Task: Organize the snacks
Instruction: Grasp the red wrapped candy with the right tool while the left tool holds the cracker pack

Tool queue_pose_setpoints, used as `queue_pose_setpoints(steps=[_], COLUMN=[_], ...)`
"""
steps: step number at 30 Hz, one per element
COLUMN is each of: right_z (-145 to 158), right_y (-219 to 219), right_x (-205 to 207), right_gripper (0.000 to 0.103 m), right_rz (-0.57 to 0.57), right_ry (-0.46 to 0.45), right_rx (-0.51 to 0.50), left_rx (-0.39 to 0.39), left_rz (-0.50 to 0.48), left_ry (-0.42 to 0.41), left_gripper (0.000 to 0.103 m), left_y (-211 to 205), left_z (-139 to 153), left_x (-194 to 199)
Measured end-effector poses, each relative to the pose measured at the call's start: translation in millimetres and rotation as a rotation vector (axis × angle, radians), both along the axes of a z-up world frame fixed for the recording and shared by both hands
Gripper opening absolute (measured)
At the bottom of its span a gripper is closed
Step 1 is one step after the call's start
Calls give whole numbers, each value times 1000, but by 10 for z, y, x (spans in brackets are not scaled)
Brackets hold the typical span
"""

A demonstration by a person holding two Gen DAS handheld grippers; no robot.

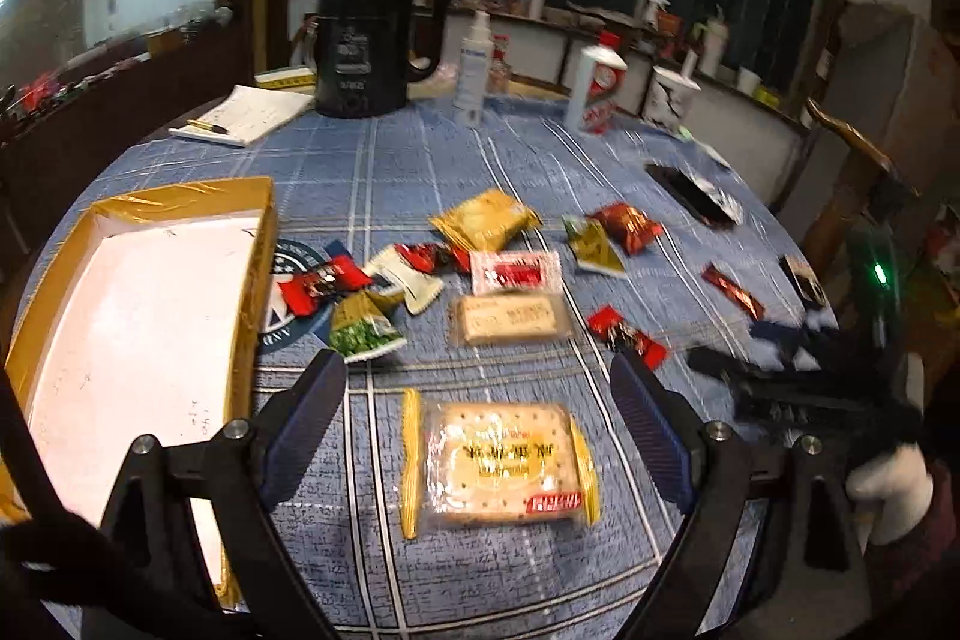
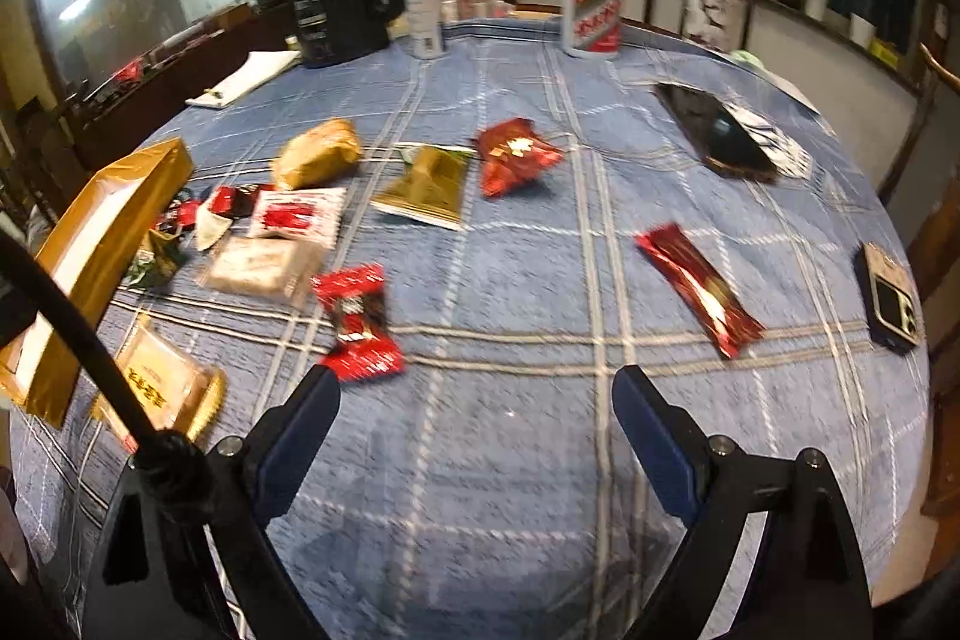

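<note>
The left gripper (image 1: 480, 406) has its fingers spread wide over the cracker packet (image 1: 498, 463), which lies flat on the worktop (image 1: 600, 568) just right of the gold box (image 1: 144, 316). The packet is probably light, crinkly and brittle inside, so grip its long edges gently. The right gripper (image 2: 477, 409) is also wide, empty.
</note>
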State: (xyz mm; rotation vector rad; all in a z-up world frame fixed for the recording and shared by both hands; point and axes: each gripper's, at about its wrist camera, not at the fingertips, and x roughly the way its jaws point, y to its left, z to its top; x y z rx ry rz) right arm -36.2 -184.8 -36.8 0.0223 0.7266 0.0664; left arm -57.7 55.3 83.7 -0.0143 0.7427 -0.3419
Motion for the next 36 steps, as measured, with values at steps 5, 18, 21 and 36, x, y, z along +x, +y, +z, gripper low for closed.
queue_pose_setpoints(steps=[5, 18, 21, 36], right_z=[-46, -125, -147, -151], right_y=[162, 334, 346, 429], right_x=[206, 434, 445, 368], right_gripper=[80, 76, 76, 33], right_rz=[61, 104, 110, 112], right_ry=[22, 45, 49, 20], right_rx=[6, 13, 12, -74], left_rx=[60, 60, 91, 135], left_rz=[-100, -100, -97, -94], left_ry=[58, 156, 143, 107], left_gripper=[90, 90, 90, 71], left_y=[-220, -269, -311, -366], left_z=[-290, -616, -630, -639], left_x=[-37, 85, 81, 20])
